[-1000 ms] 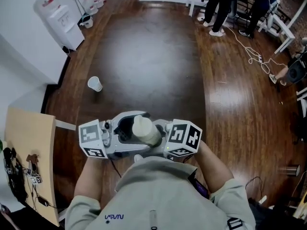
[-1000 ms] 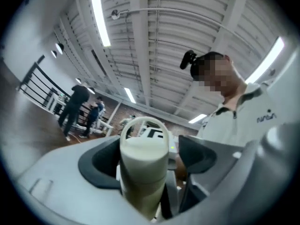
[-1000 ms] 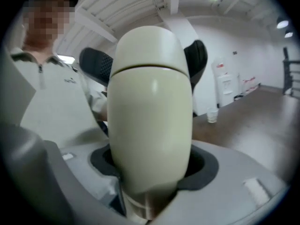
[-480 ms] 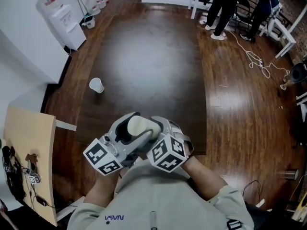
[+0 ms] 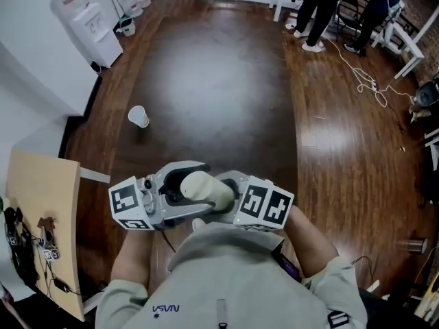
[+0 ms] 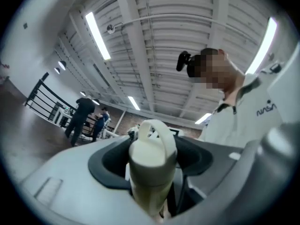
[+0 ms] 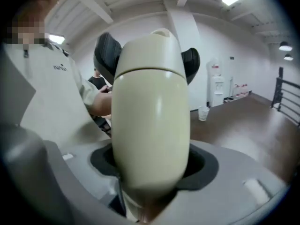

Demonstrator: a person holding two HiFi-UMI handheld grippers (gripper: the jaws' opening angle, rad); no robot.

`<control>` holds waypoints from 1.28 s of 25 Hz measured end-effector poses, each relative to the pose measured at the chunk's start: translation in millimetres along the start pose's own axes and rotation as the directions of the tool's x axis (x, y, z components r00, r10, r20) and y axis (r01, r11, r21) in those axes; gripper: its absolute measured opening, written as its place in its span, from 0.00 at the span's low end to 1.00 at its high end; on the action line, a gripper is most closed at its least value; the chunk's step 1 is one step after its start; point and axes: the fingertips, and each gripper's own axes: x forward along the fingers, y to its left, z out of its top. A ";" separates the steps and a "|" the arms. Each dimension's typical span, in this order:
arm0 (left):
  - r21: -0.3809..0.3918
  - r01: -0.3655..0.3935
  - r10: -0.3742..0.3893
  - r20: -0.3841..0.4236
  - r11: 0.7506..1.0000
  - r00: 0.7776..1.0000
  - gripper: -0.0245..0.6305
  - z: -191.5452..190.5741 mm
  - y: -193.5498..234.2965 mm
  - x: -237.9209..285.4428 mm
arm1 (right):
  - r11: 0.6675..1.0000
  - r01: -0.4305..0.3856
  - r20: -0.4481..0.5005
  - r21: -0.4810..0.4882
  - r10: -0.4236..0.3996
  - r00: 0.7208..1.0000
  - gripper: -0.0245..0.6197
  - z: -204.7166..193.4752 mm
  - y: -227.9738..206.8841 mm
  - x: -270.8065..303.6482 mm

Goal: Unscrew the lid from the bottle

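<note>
- Right gripper [image 5: 233, 196]: clenched on the body of the cream bottle [image 7: 150, 121]. Its own view shows the body filling the gap between the jaws.
- Left gripper [image 5: 175, 187]: clamped on the lid [image 6: 151, 142]. Its jaws have just been opening slightly, with the lid between them.
- Bottle lies roughly level between the two grippers, held in the air close to the person's chest [image 5: 219, 279], above the dark wood floor [image 5: 219, 88].
- Left gripper view only: the lid's loop handle [image 6: 159, 125], end-on.
- Right gripper view only: the seam where lid meets body, and the left gripper's dark pads [image 7: 107, 50] flanking the lid on both sides.
- Head view only: the two marker cubes side by side, and the forearms tucked in.
- Surroundings: a light wooden counter [image 5: 41, 211] at the person's left, well apart from the grippers.
- A paper cup [image 5: 137, 117] stands on the floor ahead-left, and a water dispenser [image 5: 86, 26] is by the wall.
- Wide open floor ahead; people [image 5: 315, 5] and loose cables [image 5: 363, 81] are far off on the right.
</note>
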 end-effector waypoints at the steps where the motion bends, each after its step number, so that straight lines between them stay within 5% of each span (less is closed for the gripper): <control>1: -0.009 0.056 -0.056 -0.008 0.998 0.998 0.50 1.1 -6.1 0.3 | 0.996 -0.087 0.021 0.009 0.087 0.996 0.51 1.6 10.5 -1.5; 5: -0.045 0.210 -0.212 -0.032 0.977 0.977 0.50 3.6 -23.3 7.1 | 0.940 -0.342 0.095 0.024 0.338 0.936 0.51 8.8 41.6 -9.7; 8: -0.059 0.244 -0.246 -0.025 0.968 0.969 0.50 5.2 -26.5 8.9 | 0.925 -0.379 0.116 0.022 0.374 0.920 0.50 11.5 47.0 -11.1; 11: -0.059 0.228 -0.229 -0.025 0.972 0.973 0.50 5.6 -22.2 7.6 | 0.938 -0.345 0.112 0.025 0.340 0.934 0.50 11.9 41.0 -8.7; 14: -0.056 0.097 -0.100 -0.040 0.994 0.994 0.50 2.0 -2.9 7.2 | 0.979 -0.194 0.072 0.060 0.190 0.979 0.50 6.2 17.0 -2.5; 17: -0.108 -0.169 0.168 -0.014 0.980 0.986 0.50 -3.2 32.6 3.8 | 0.988 0.075 -0.002 0.136 -0.075 0.997 0.51 -3.3 -22.5 1.9; 19: -0.170 -0.341 0.347 0.010 0.925 0.938 0.50 -7.4 53.8 1.0 | 0.953 0.264 -0.067 0.150 -0.256 0.964 0.51 -9.6 -47.0 1.5; 21: -0.217 -0.460 0.474 0.015 0.861 0.880 0.50 -11.7 66.8 -1.2 | 0.899 0.426 -0.123 0.104 -0.413 0.902 0.51 -15.1 -67.1 -1.5; 24: -0.254 -0.527 0.547 0.012 0.811 0.837 0.46 -15.7 74.4 -1.7 | 0.824 0.564 -0.156 0.045 -0.552 0.819 0.51 -21.2 -83.8 -5.5; 27: -0.263 -0.496 0.518 0.017 0.827 0.855 0.48 -16.2 73.1 2.2 | 0.812 0.581 -0.137 0.050 -0.571 0.810 0.51 -23.5 -86.1 -6.6; 30: -0.211 -0.405 0.415 0.006 0.890 0.910 0.56 -11.2 61.0 11.9 | 0.880 0.456 -0.032 0.134 -0.456 0.890 0.51 -16.2 -74.8 -4.8; 32: -0.147 -0.295 0.296 -0.015 0.944 0.955 0.60 -5.4 46.1 15.9 | 0.944 0.264 0.104 0.200 -0.288 0.952 0.51 -6.2 -56.1 -3.6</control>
